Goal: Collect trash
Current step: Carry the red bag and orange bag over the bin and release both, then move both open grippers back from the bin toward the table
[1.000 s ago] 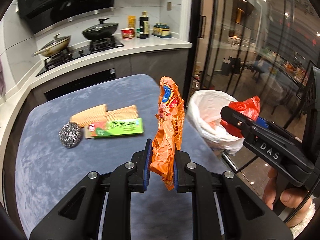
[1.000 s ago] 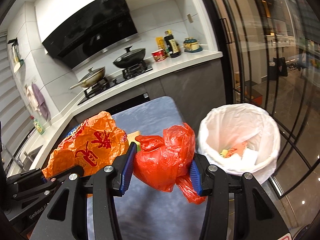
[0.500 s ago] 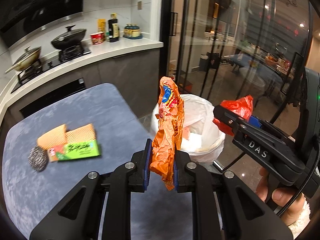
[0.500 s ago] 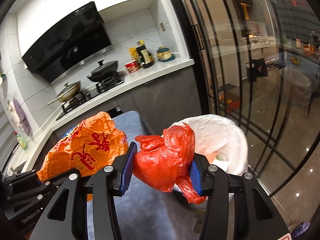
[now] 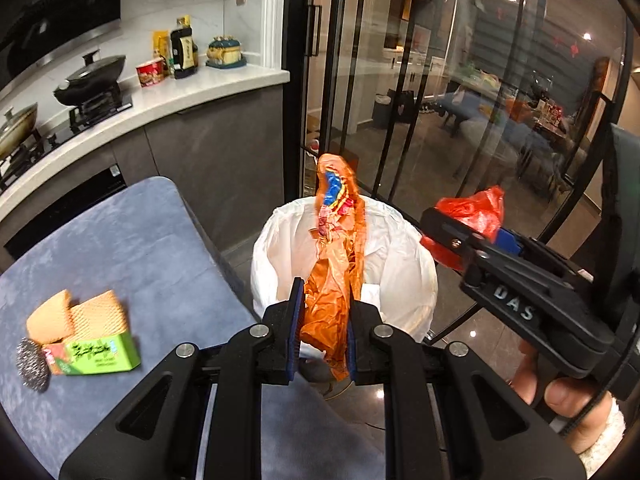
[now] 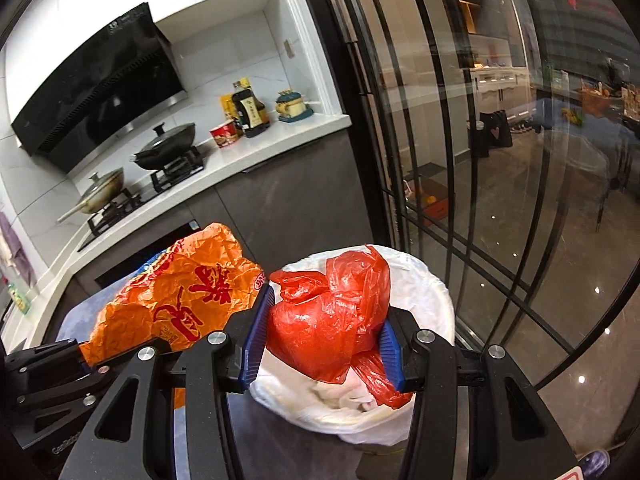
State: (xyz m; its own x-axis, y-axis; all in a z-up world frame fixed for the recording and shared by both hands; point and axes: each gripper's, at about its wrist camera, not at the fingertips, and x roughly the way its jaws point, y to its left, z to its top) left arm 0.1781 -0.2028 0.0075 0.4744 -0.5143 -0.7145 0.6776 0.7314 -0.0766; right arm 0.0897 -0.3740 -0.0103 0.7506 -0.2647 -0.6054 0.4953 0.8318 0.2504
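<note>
Both tools loaded above the bin

The left tool [image 5: 322, 334] pinches an upright orange snack wrapper [image 5: 336, 256]; the right tool [image 6: 322, 338] clamps a bunched red plastic bag [image 6: 332, 316]. The white-lined trash bin [image 5: 404, 280] lies just ahead and below, the right tool nearer.

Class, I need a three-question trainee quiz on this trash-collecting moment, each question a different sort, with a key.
1. True or false: the left gripper is clamped on an orange snack wrapper.
2. What does the right gripper hold? A) steel scourer B) red plastic bag C) green box
3. What lines the trash bin in front of both grippers?

Key: 1 true; 2 B; 3 a white bag.
</note>
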